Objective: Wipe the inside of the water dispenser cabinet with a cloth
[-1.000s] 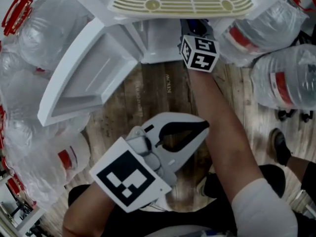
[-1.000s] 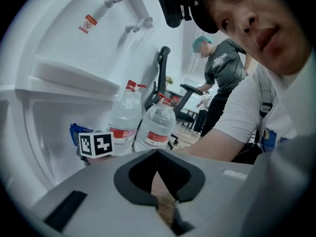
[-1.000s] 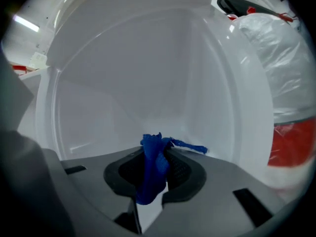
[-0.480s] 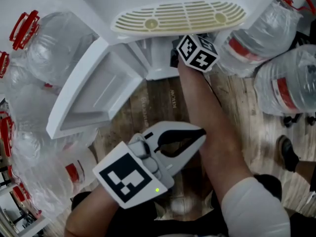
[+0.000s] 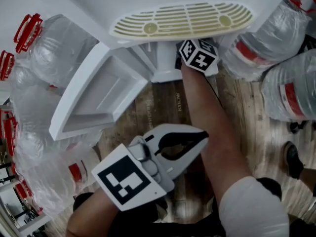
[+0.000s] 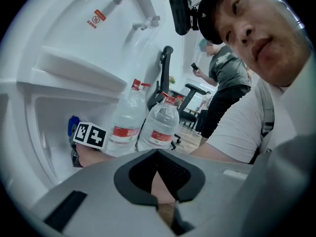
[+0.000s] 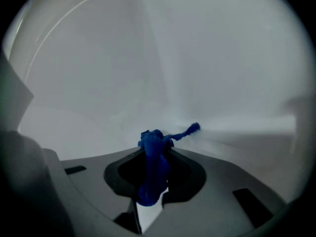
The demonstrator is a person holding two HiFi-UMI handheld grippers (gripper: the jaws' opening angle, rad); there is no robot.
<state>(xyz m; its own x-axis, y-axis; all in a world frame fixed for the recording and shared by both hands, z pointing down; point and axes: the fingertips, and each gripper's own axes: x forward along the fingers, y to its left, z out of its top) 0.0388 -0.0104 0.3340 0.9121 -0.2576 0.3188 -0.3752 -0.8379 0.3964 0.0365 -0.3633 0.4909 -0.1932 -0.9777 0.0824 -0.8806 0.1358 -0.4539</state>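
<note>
I have the blue cloth (image 7: 153, 169) pinched tight between the jaws of the right gripper (image 7: 157, 152). It is bunched up, with one twisted end sticking out toward a corner of the white inner wall of the water dispenser cabinet (image 7: 148, 73). In the head view that gripper reaches into the cabinet's mouth, just under the slotted drip tray (image 5: 182, 18). The cabinet door (image 5: 96, 93) is swung open to the left. My left gripper (image 5: 201, 134) hangs above the wooden floor (image 5: 163, 105), its jaws closed together on nothing. Large water bottles (image 5: 276, 23) crowd both sides.
</note>
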